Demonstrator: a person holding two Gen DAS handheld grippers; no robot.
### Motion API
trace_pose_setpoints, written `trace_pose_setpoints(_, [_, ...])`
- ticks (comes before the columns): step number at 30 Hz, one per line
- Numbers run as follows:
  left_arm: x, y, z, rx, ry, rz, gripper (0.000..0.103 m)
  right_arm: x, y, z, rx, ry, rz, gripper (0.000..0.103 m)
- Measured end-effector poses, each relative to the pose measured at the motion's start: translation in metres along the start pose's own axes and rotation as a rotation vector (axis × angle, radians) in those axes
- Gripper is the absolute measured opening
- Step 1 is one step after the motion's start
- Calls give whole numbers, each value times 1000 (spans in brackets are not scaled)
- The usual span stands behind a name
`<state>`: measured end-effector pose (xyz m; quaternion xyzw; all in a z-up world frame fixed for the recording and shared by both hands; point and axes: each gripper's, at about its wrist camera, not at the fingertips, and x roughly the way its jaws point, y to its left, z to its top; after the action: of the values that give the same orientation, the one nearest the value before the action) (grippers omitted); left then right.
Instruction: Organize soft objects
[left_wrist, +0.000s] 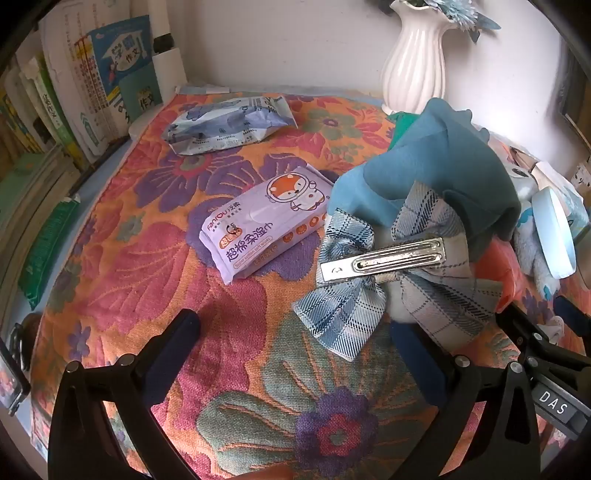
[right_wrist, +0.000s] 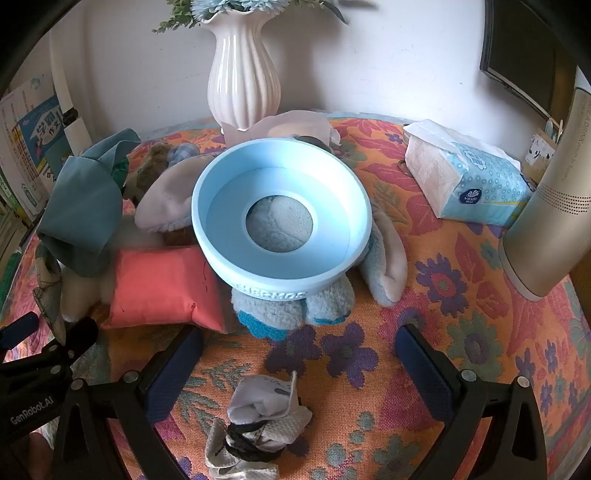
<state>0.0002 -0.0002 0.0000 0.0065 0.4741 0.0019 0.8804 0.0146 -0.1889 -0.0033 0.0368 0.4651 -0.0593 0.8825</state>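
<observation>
Floral worktop (right_wrist: 461, 306) crowded; both hand-held grippers, left (left_wrist: 291, 347) and right (right_wrist: 299, 354), spread. Your reach may tip the blue bowl (right_wrist: 280, 218) off the plush toy (right_wrist: 291, 310).

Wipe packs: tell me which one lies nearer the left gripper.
The purple fox pack, mid-cloth, lies nearer the left gripper. The crumpled blue-grey pack lies farther back, near the books.

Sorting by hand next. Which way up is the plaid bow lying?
Face down: the plaid bow shows its metal clip on top.
</observation>
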Motion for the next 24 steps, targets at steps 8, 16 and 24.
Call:
trace_pose_setpoints(8, [-6,-3,-7,21,23,-2,103,-3,-2,1,-63,98,47,103])
trace_pose_setpoints(16, [-49,1,-36,18,9,-19,102,-38,-17,-32,-88,135,115,103])
trace_pose_setpoints(24, [-149,15,-38,-53,-222,-47,102,-186,-24,-55,-68,-239,119,103])
